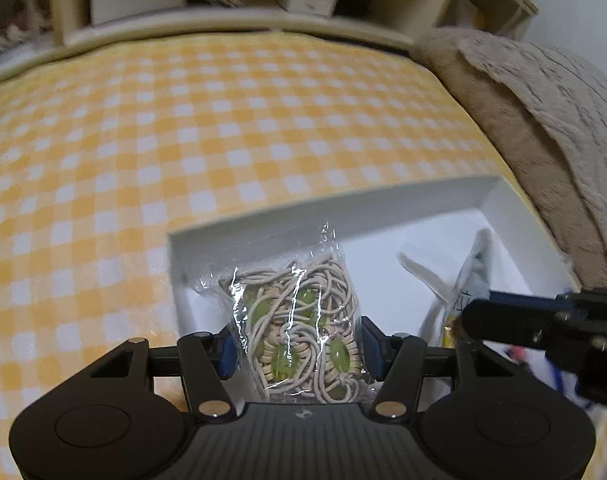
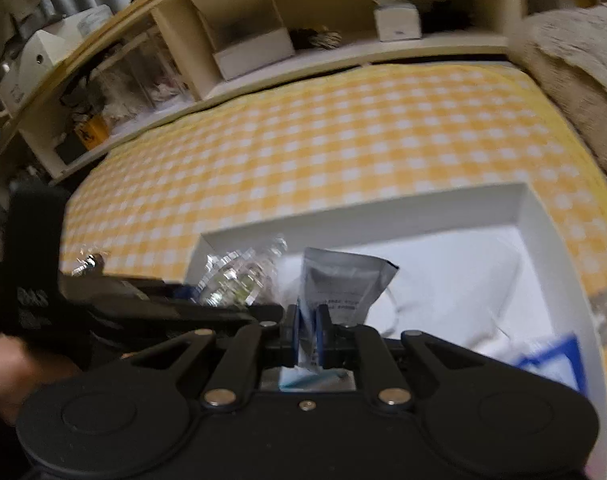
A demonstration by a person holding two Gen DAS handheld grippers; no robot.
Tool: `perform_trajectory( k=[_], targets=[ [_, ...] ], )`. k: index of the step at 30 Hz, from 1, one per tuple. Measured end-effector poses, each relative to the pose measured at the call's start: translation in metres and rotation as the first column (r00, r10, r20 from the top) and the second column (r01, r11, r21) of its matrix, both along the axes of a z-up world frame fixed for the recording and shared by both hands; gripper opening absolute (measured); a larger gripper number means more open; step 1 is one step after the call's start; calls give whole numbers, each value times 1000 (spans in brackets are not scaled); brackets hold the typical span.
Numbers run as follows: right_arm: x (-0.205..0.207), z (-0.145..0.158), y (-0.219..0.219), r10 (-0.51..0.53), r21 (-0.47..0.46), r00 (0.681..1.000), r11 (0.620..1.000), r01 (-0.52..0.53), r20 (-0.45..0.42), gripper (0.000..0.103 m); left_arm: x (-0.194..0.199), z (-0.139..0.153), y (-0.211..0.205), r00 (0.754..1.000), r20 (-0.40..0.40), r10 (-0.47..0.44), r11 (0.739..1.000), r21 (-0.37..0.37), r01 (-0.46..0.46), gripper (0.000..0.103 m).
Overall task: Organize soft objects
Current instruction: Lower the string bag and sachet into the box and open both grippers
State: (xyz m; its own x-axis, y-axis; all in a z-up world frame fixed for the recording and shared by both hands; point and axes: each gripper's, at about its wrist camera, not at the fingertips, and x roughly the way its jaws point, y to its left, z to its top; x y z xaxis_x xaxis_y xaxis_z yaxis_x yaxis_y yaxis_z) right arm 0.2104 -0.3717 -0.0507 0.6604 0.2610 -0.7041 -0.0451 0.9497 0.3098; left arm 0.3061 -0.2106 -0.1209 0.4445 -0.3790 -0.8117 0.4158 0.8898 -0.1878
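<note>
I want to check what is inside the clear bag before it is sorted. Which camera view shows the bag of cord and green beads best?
The left wrist view: the clear bag of cord and green beads fills the centre, sharp, between the left gripper fingers. The right wrist view shows only a blurred, glinting part at the white box edge.

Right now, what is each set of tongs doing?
Left tongs: closed on the clear bag of cord and beads.
Right tongs: closed on a grey packet.

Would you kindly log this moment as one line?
left claw: shut on cord bag | right claw: shut on grey pouch | both over white box
</note>
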Motion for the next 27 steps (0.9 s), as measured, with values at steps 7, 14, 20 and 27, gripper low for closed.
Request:
perform_trajectory(
  k=[7,14,20,27],
  targets=[
    [13,-7,-8,-78,25,997,997,79,-26,21,0,4,10,1000,14,24,1000,-9,-24,64],
    [8,-7,-12,-98,20,994,995,99,-38,21,-3,20,14,999,16,35,999,-21,-35,72],
    [1,-3,-12,-117,3,992,993,117,-38,26,-12,35,16,999,16,38,999,-25,-37,76],
    [-22,11,-16,-163,-1,987,987,163,-1,32,-36,61,27,999,39,38,998,-43,-36,78]
  ],
)
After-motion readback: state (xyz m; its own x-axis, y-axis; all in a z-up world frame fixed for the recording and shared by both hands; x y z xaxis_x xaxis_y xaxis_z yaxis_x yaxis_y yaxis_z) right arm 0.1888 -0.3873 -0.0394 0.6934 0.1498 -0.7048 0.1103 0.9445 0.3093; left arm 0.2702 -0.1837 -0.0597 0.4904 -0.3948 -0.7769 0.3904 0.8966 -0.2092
